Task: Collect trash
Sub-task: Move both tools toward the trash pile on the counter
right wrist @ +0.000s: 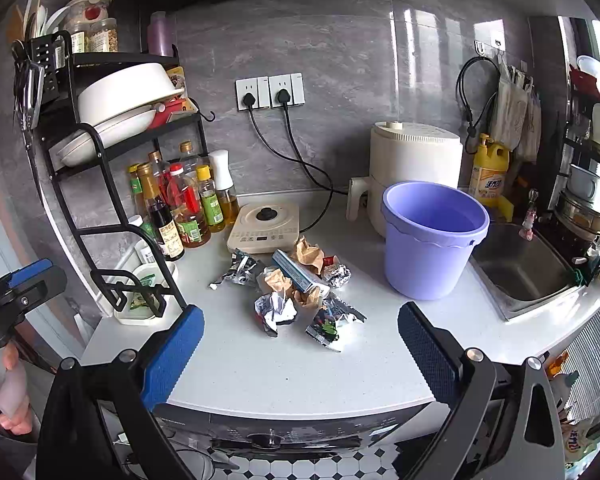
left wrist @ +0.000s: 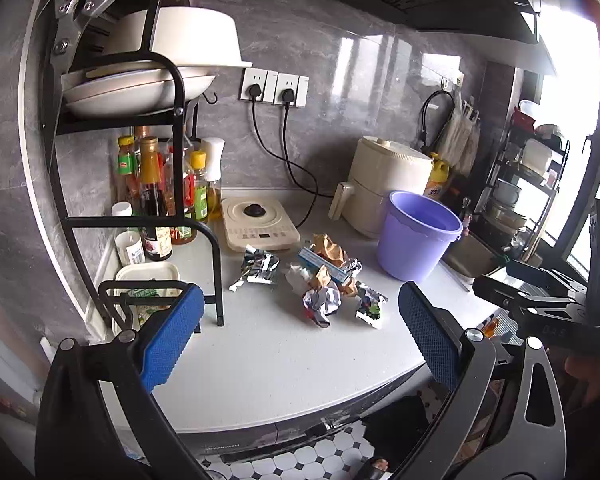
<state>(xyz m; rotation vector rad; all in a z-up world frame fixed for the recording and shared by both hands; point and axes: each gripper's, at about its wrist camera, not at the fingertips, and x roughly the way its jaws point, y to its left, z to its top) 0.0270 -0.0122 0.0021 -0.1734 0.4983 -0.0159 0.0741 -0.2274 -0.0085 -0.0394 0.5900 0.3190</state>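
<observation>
Seemingly nothing is collected: the crumpled wrappers (right wrist: 296,292) all lie on the counter (right wrist: 284,372), at nine o'clock from the apparently empty purple bucket (right wrist: 432,240). Left gripper (left wrist: 300,336) and right gripper (right wrist: 300,344) both gape, holding nothing.

Grey marble wall (right wrist: 340,80), tiled floor (right wrist: 320,466)

Left claw (left wrist: 300,332) jaws spread wide, empty, tilted downward, right claw (right wrist: 300,344) likewise

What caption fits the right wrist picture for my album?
Open right claw faces crumpled wrappers beside an empty purple bucket.
</observation>
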